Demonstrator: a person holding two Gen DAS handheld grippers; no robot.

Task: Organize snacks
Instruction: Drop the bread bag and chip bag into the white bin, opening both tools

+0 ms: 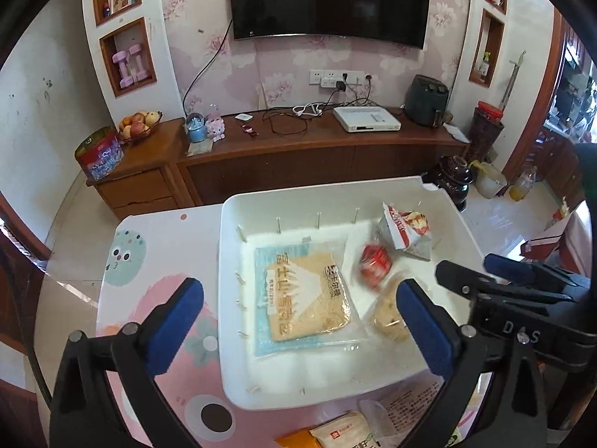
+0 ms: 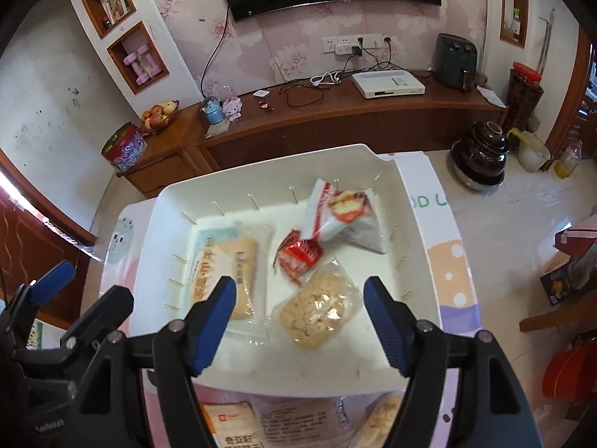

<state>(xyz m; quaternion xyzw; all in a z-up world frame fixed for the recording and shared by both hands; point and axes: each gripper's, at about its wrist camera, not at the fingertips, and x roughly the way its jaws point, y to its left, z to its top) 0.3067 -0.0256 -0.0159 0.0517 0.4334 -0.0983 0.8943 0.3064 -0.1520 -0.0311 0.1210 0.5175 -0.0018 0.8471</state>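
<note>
- Left wrist view: I am counting four snack packs lying in the white plastic bin (image 1: 231,261): a flat square toast pack (image 1: 309,295) in clear film with a pale blue border, a small red wrapper (image 1: 375,261), blurred, a white and red pouch (image 1: 405,231) standing crumpled, and a lumpy rice cake (image 1: 388,317) in clear film.
- My left gripper (image 1: 300,323) is hanging wide open over the bin, gripping nothing; the toast pack is lying between its two blue pads, below them.
- The right gripper (image 1: 462,272) is showing at the right edge, just beside the rice cake.
- More packets (image 1: 343,433) are lying on the patterned table (image 1: 156,246) outside the bin's near wall; I cannot count them.
- Right wrist view: I am seeing the same four packs in the bin (image 2: 410,224).
- My right gripper (image 2: 300,321) is standing released and empty, with the rice cake (image 2: 317,310) lying between its fingers and below them, the red wrapper (image 2: 298,257) just beyond, touching it.
- The pouch (image 2: 339,212) is leaning behind, the toast pack (image 2: 227,265) to the left.
- The left gripper (image 2: 71,291) is open at the left edge.
</note>
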